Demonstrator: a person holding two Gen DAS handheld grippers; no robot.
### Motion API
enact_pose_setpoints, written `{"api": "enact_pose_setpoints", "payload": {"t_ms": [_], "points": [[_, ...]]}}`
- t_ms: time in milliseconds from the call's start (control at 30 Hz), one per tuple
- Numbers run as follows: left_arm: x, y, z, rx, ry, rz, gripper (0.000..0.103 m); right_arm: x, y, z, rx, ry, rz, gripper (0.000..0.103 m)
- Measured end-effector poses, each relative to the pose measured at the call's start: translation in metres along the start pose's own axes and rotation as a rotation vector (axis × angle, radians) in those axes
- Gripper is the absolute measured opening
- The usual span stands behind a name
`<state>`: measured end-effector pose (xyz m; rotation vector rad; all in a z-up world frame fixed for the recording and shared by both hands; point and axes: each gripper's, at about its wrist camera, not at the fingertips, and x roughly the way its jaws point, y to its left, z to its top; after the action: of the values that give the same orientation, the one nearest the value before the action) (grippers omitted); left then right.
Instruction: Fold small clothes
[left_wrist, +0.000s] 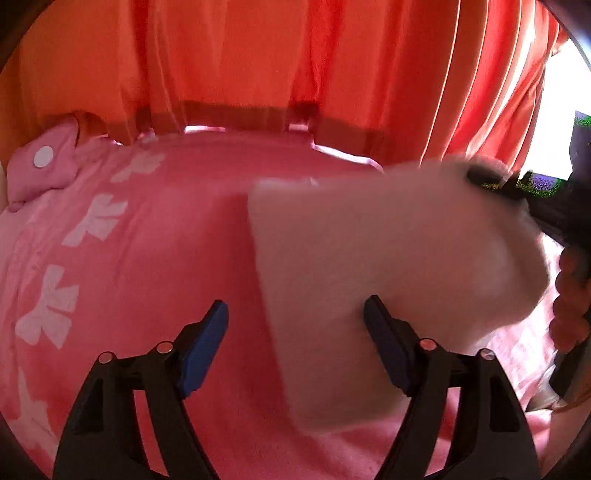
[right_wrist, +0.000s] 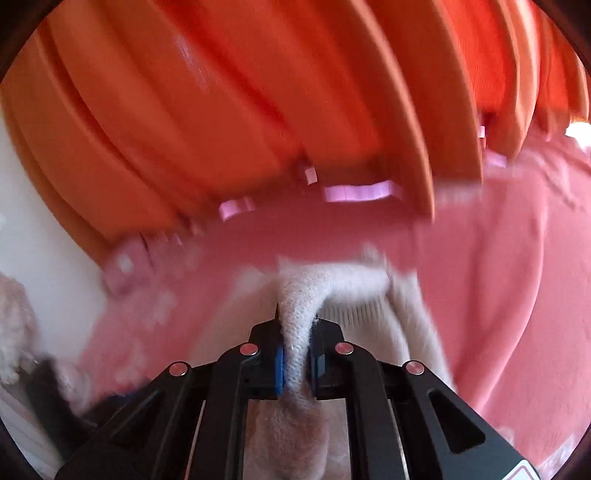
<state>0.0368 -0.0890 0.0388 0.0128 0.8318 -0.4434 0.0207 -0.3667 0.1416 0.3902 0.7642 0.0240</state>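
Observation:
A small white knitted garment (left_wrist: 388, 266) lies partly folded on the pink bedspread (left_wrist: 155, 258), blurred by motion. My left gripper (left_wrist: 295, 325) is open and empty just above the bed, its right finger (left_wrist: 384, 339) at the garment's near edge. In the left wrist view the right gripper (left_wrist: 491, 181) holds the garment's far right corner lifted. In the right wrist view my right gripper (right_wrist: 295, 362) is shut on a bunched fold of the white garment (right_wrist: 295, 314), which hangs down below the jaws.
Orange-red curtains (left_wrist: 295, 66) hang behind the bed. A pink pillow (left_wrist: 48, 162) with a white dot lies at the far left. White bow prints (left_wrist: 96, 218) run along the bedspread's left side. A bright window gap (left_wrist: 561, 122) shows at the right.

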Motion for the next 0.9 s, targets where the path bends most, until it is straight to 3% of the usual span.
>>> {"api": "enact_pose_setpoints", "payload": {"t_ms": [33,67,100,200,300,333,367,433,567,633,667,733,867,900], "points": [[0.004,-0.002,-0.001,0.005,0.011,0.005,0.075,0.019,-0.009,-0.008,-0.01,0.073,-0.068,0.008],[0.007,-0.002,-0.001,0.011,0.018,0.013,0.075,0.056,-0.023,-0.025,-0.02,0.22,-0.163,0.008],[0.011,-0.004,-0.002,0.017,0.026,0.011,0.075,0.073,-0.03,-0.034,-0.019,0.281,-0.187,0.009],[0.015,-0.004,-0.006,0.001,0.031,0.013,0.075,0.04,-0.019,-0.021,-0.052,0.159,-0.155,0.011],[0.011,0.0,-0.006,-0.005,0.025,0.015,0.075,0.002,-0.031,-0.024,0.07,0.103,-0.136,0.03],[0.012,0.001,-0.007,-0.006,0.03,0.01,0.075,-0.006,-0.034,-0.029,0.089,0.1,-0.131,0.043],[0.012,0.001,-0.007,-0.009,0.031,0.01,0.075,-0.014,-0.039,-0.036,0.105,0.102,-0.137,0.053],[0.012,0.0,-0.008,-0.009,0.029,0.013,0.075,-0.017,-0.046,-0.049,0.136,0.139,-0.144,0.06],[0.013,-0.003,-0.009,0.002,0.023,0.028,0.075,0.004,-0.053,-0.06,0.225,0.268,-0.069,0.062],[0.013,-0.002,-0.01,-0.002,0.02,0.028,0.075,0.009,-0.048,-0.061,0.191,0.265,-0.098,0.058],[0.013,-0.002,-0.01,-0.002,0.019,0.028,0.076,0.01,-0.043,-0.06,0.165,0.249,-0.106,0.04],[0.014,-0.001,-0.01,-0.006,0.018,0.029,0.077,0.007,-0.036,-0.057,0.157,0.22,-0.075,0.023],[0.013,0.001,-0.01,-0.014,0.019,0.027,0.077,-0.05,-0.011,-0.039,0.062,-0.069,0.083,0.018],[0.011,0.002,-0.01,-0.017,0.015,0.017,0.077,-0.053,-0.011,-0.037,0.06,-0.085,0.095,0.018]]}}
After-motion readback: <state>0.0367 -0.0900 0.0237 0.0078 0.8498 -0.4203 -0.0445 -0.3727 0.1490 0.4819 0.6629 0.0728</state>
